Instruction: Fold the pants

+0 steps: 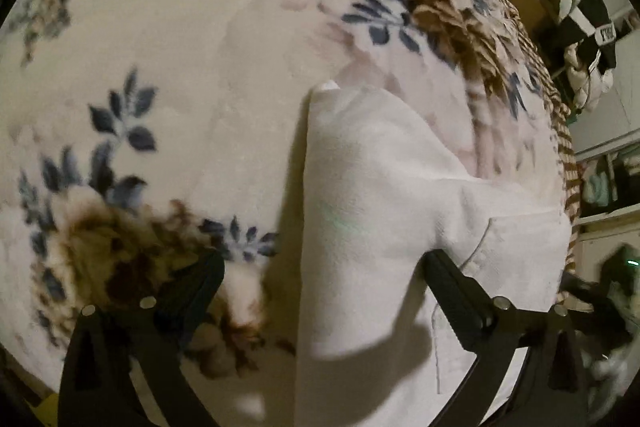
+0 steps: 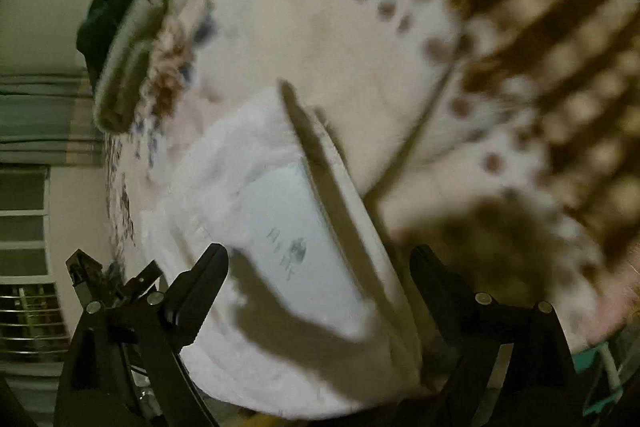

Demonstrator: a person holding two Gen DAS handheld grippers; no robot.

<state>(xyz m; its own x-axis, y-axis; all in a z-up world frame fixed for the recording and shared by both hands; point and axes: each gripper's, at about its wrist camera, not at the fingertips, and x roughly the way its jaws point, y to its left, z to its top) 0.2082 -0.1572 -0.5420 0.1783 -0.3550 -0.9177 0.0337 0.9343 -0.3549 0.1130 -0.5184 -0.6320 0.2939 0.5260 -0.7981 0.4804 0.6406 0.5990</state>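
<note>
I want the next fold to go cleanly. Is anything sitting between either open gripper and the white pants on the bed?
Nothing visible. The white pants lie directly under the open left gripper and the open right gripper on the floral blanket. The folded clothes sit off at the far edge.

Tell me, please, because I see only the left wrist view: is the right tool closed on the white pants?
Observer: No. The right tool is open, and its pads do not press the white pants.
Operator: Is any marking visible on the pants there?
Observer: Yes. A pale patch with grey print lies between the tool's fingers in the picture.
Operator: What is beyond the pants?
Observer: A dark green cloth rests on a grey folded cloth. Both are blurred.
</note>
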